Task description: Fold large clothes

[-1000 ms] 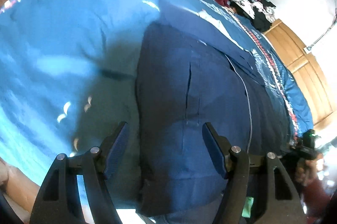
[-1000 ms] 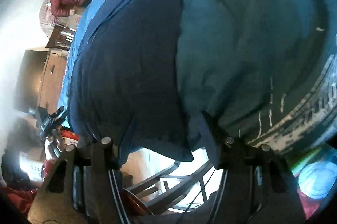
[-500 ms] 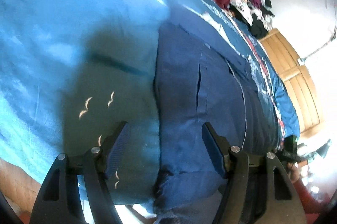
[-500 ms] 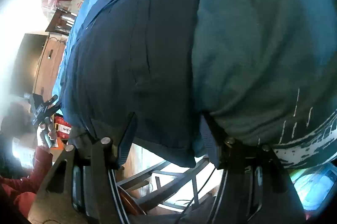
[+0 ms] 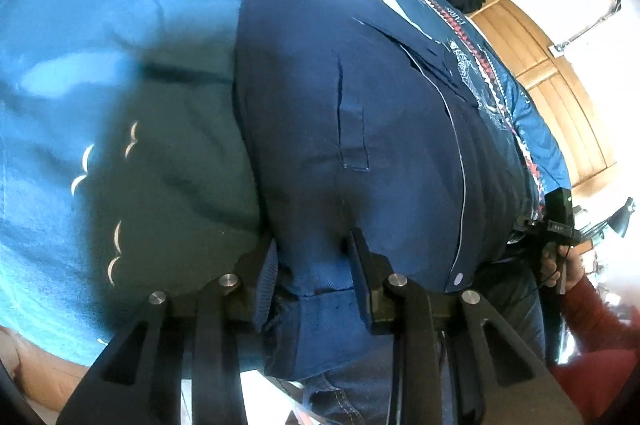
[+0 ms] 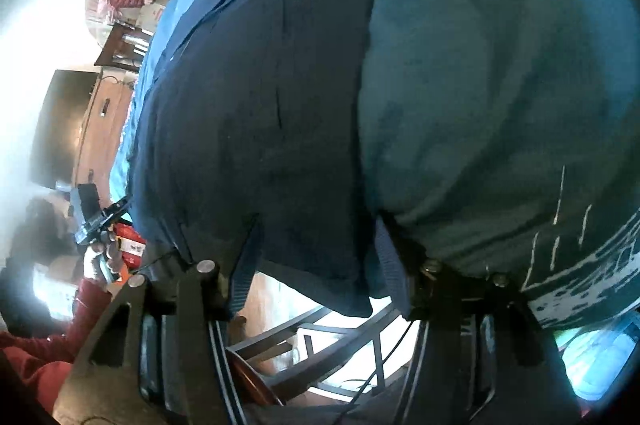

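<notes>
The navy shirt [image 5: 360,129] lies flat on the blue bedspread [image 5: 100,37], its long axis running from the bed's near edge, where the hem overhangs, toward the far edge where the collar lies. The left gripper [image 5: 314,275] is clamped on one hem corner at that near edge. The right gripper [image 6: 316,261] straddles the opposite hem corner with its jaws apart, so the fabric there is not yet gripped; that hand must close before any lift.
</notes>
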### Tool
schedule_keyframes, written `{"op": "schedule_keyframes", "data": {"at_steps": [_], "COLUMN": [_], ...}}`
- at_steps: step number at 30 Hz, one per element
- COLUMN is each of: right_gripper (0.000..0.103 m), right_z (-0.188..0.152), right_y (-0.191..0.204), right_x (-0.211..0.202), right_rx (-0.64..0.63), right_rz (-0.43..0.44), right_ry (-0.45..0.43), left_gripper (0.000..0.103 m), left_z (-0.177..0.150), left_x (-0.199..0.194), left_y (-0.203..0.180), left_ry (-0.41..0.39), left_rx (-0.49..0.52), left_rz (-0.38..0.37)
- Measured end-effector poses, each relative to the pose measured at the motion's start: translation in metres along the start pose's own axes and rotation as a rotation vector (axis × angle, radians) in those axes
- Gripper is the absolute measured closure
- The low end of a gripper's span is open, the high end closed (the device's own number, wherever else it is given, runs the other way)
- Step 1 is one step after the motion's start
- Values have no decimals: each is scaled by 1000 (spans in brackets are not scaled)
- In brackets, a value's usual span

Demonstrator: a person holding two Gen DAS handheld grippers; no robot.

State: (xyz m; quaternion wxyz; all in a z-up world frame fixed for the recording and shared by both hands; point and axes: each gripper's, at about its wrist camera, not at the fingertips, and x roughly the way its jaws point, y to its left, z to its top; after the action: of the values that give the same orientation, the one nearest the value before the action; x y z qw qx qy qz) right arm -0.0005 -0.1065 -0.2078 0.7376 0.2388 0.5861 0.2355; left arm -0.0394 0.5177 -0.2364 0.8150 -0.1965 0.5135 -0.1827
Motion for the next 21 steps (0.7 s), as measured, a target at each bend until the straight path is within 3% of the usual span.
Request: {"op": "schedule_keyframes", "data": {"at_steps": [4,7,8,14,15,16,18,21], "right_gripper": [51,51,51,51,61,82,94,99], "right_z": [-2,-1,0,-2,-3,-3,-4,-3], "right_y": [9,15,15,19,21,24,32,47], "right_x": [6,9,10,16,15,13,-2,-37], "right_rx": [-33,-65,-70,-81,-87,-98,-106,-99], "right_rz": [18,11,4,-10,-15,-25,-12,91], "right_ry": [27,41,42,46,41,35,-8,-98], "left_gripper": [66,85,87,83,83,84,97,99], "left_z": [-1,1,2,-1,-1,-1,-1,2], "left_x": [-1,-8,-9,2,3,3,2,-12], "left_y": [-6,-6,-5,-4,-5,-6,-9,-13], "left_ry": [8,2,4,30,27,26,16,-25], "left_rx": [32,32,30,61,62,66,57,14], "left_rz": [-19,-51,-46,19,22,26,24,-30]}}
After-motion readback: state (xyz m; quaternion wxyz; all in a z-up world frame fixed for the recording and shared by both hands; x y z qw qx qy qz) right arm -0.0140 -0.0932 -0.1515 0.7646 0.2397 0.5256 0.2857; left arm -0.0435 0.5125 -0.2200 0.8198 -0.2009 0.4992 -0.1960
